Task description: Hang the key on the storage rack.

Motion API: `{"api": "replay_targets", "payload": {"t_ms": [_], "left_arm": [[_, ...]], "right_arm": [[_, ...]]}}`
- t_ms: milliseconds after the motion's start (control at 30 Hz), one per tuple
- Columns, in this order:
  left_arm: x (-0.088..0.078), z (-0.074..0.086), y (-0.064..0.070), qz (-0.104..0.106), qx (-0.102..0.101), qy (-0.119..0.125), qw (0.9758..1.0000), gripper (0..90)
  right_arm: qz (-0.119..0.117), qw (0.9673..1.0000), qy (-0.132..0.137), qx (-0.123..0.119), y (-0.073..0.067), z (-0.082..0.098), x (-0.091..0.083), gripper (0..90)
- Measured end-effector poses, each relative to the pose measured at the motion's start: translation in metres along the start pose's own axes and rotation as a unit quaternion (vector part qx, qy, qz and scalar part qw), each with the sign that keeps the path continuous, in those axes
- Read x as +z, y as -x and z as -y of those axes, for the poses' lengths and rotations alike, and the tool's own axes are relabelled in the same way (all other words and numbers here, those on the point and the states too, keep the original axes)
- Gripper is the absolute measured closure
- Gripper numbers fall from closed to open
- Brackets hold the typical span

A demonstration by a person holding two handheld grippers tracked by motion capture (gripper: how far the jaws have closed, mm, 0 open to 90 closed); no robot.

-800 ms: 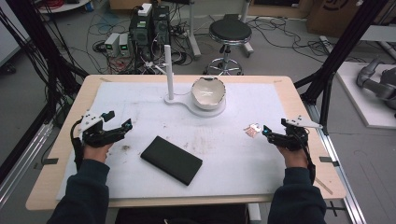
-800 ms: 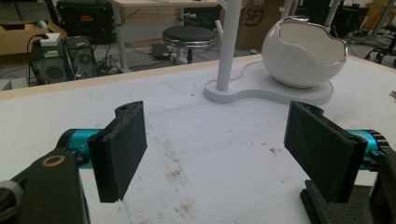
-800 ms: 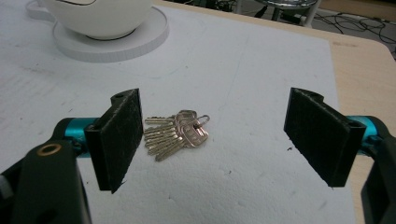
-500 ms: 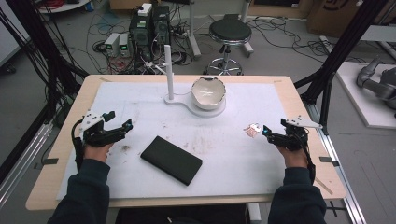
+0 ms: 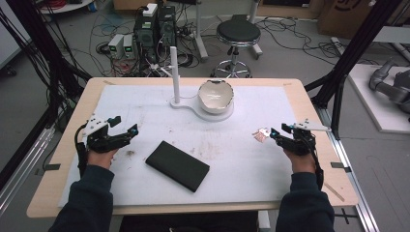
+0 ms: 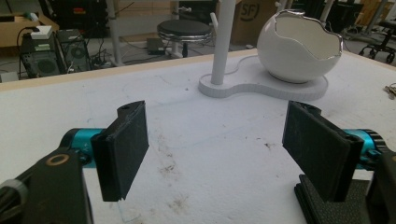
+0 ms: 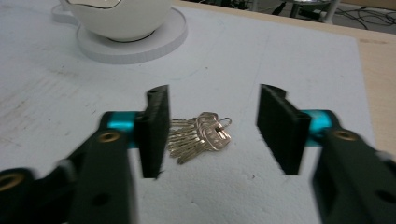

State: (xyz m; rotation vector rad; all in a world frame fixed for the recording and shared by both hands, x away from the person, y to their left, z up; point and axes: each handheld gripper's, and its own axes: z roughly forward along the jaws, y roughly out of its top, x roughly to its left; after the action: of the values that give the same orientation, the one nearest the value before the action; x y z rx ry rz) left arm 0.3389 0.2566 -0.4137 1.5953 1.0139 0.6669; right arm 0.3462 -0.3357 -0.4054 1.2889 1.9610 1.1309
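Note:
A bunch of silvery keys (image 5: 262, 135) (image 7: 196, 136) lies on the white mat at the right. My right gripper (image 5: 278, 133) (image 7: 211, 130) is low over them and open. The keys lie between its jaws, close to the left pad (image 7: 157, 130), and neither pad presses on them. At the left of the table my left gripper (image 5: 124, 124) (image 6: 217, 149) is open with nothing between its jaws. It faces the white egg-shaped bowl (image 5: 215, 95) (image 6: 299, 46) and the white post (image 5: 175, 72) (image 6: 222, 42), which share one flat base.
A flat black case (image 5: 178, 165) (image 6: 322, 205) lies at an angle on the mat (image 5: 145, 104) between my hands, just right of the left gripper. The bowl stand sits at the back centre. A stool (image 5: 237, 33) and computer boxes (image 5: 154, 26) stand on the floor beyond.

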Motion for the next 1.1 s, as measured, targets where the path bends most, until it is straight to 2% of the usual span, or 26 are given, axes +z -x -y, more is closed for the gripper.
{"api": "replay_targets", "payload": {"t_ms": [33, 100, 167, 233, 267, 333, 467, 533, 600, 667, 700, 733, 767, 800, 867, 900, 967, 1100], "left_arm": [[0.000, 0.001, 0.001, -0.001, -0.002, -0.002, 1.0000, 23.4], [0.000, 0.002, 0.001, -0.001, -0.001, -0.003, 1.0000, 24.1], [0.000, 0.002, 0.002, -0.001, 0.001, -0.004, 1.0000, 24.2], [0.000, 0.003, 0.003, -0.002, 0.001, -0.008, 1.0000, 24.7], [0.001, 0.003, 0.003, 0.000, 0.003, -0.010, 0.9999, 24.7], [0.003, 0.004, 0.003, 0.000, 0.003, -0.013, 0.9999, 25.0], [0.004, 0.005, 0.002, 0.002, 0.002, -0.018, 0.9998, 25.2], [0.004, 0.005, 0.002, 0.003, 0.002, -0.019, 0.9998, 25.3], [0.005, 0.005, 0.003, 0.006, 0.003, -0.018, 0.9998, 25.4], [0.005, 0.005, 0.003, 0.006, 0.006, -0.021, 0.9997, 25.7], [0.005, 0.005, 0.003, 0.006, 0.006, -0.021, 0.9997, 25.7], [0.005, 0.005, 0.003, 0.006, 0.006, -0.021, 0.9998, 25.8], [0.005, 0.005, 0.003, 0.007, 0.005, -0.021, 0.9997, 25.9], [0.005, 0.005, 0.003, 0.008, 0.005, -0.022, 0.9997, 25.9], [0.005, 0.005, 0.004, 0.007, 0.006, -0.023, 0.9997, 25.9], [0.005, 0.005, 0.004, 0.007, 0.006, -0.022, 0.9997, 26.0], [0.005, 0.005, 0.004, 0.007, 0.005, -0.023, 0.9997, 26.1], [0.005, 0.005, 0.004, 0.006, 0.006, -0.025, 0.9997, 26.2]], "right_arm": [[-0.004, 0.9999, -0.014, 0.007, 0.000, -0.001, 0.007, 63.0], [0.000, 0.9995, -0.031, 0.006, -0.001, -0.001, 0.016, 66.9], [-0.002, 0.9993, -0.038, 0.005, -0.001, 0.000, 0.022, 67.0], [0.003, 0.9985, -0.052, 0.016, 0.003, 0.000, 0.036, 66.8], [0.003, 0.9985, -0.052, 0.016, 0.003, 0.000, 0.036, 66.8], [0.010, 0.9976, -0.060, 0.034, 0.006, -0.001, 0.045, 66.9], [0.019, 0.9950, -0.072, 0.066, 0.014, -0.003, 0.060, 65.8], [0.019, 0.9925, -0.089, 0.081, 0.019, -0.001, 0.070, 63.4], [0.016, 0.9916, -0.094, 0.088, 0.019, 0.000, 0.072, 63.0], [0.004, 0.9890, -0.110, 0.099, 0.020, 0.002, 0.075, 66.7], [0.004, 0.9890, -0.110, 0.099, 0.020, 0.002, 0.075, 66.7], [-0.001, 0.9889, -0.110, 0.100, 0.020, 0.002, 0.075, 71.9], [-0.008, 0.9905, -0.108, 0.085, 0.018, 0.001, 0.073, 78.2], [-0.008, 0.9905, -0.108, 0.085, 0.018, 0.001, 0.073, 78.2], [-0.022, 0.9918, -0.100, 0.077, 0.017, 0.000, 0.072, 84.5], [-0.033, 0.9927, -0.096, 0.065, 0.013, -0.002, 0.071, 89.1], [-0.035, 0.9929, -0.103, 0.050, 0.010, -0.002, 0.072, 89.1], [-0.039, 0.9930, -0.102, 0.045, 0.009, -0.002, 0.073, 88.8]]}}
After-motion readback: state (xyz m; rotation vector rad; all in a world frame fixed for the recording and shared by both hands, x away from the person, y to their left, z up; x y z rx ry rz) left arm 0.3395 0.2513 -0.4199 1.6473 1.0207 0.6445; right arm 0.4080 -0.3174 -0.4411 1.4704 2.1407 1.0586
